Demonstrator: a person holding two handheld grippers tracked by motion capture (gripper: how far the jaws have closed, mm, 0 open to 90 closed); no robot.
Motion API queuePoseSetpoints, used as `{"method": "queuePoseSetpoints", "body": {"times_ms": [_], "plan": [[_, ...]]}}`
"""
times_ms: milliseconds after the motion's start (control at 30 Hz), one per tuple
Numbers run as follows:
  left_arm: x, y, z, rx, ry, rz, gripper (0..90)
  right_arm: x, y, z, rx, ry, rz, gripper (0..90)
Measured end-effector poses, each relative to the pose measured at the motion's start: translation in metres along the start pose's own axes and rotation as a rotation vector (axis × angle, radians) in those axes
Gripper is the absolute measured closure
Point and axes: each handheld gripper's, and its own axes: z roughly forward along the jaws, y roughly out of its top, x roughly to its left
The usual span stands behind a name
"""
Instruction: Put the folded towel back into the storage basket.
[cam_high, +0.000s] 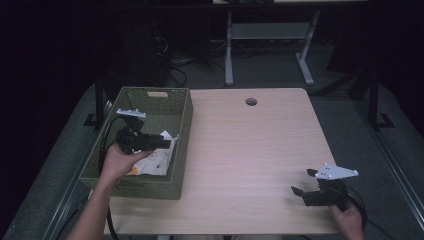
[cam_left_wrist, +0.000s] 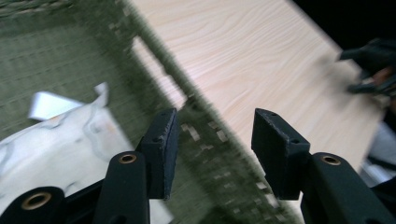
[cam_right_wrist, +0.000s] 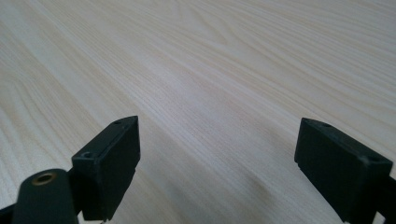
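Left of centre in the high view, the left gripper hovers over the green woven basket, its jaws parted and empty above a white packet lying on the basket floor. At lower right, the right gripper sits spread wide, holding nothing, over the bare wooden table.

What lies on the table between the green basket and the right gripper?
Nothing: in the high view, bare wood of the table runs from the green basket to the open right gripper.
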Motion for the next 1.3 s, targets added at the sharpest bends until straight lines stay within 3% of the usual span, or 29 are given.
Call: {"method": "queuePoseSetpoints", "body": {"times_ms": [267,533,833,1300], "plan": [[-0.007,-0.007,0.000,-0.082,-0.088,0.015,51.0,0.001,0.000,-0.001,-0.001,0.003,0.001,13.6],[-0.019,-0.005,0.001,-0.108,-0.125,0.035,50.4,0.001,0.000,-0.001,-0.004,-0.001,-0.008,13.6],[-0.038,0.003,0.012,-0.096,-0.160,0.077,49.7,0.001,0.000,-0.002,-0.009,0.000,-0.010,13.6],[-0.056,0.010,0.026,-0.078,-0.174,0.114,49.1,0.001,0.000,-0.005,-0.020,-0.004,-0.004,13.6]]}}
